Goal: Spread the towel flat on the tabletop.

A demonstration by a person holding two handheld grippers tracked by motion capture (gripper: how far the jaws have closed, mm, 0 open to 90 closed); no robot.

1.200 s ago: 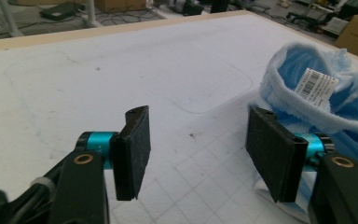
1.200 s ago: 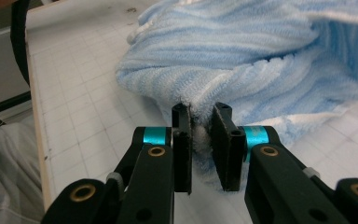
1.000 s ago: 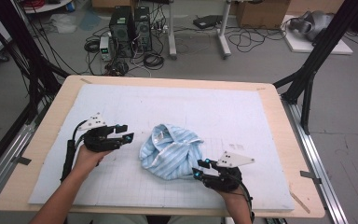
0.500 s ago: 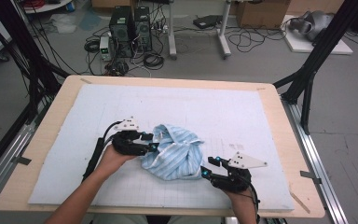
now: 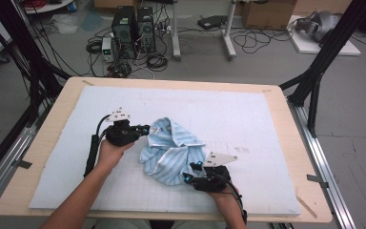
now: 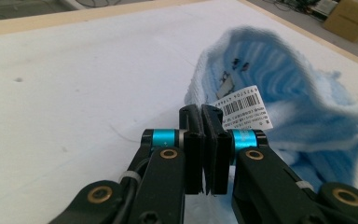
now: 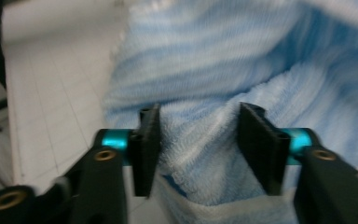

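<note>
Two grippers flank the towel (image 5: 171,152): left gripper (image 6: 204,116) pinched closed beside its edge, right gripper (image 7: 196,140) open around a fold.

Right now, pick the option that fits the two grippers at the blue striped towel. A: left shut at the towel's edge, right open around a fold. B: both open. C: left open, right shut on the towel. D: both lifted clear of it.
A: in the left gripper view the left gripper has its jaws pressed together at the edge of the towel; in the right gripper view the right gripper stands open with towel cloth between its jaws.

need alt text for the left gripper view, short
The left claw, jaws closed, at the edge of a crumpled light-blue striped towel on a white mat. A white barcode label sits just beyond the jaw tips.
</note>
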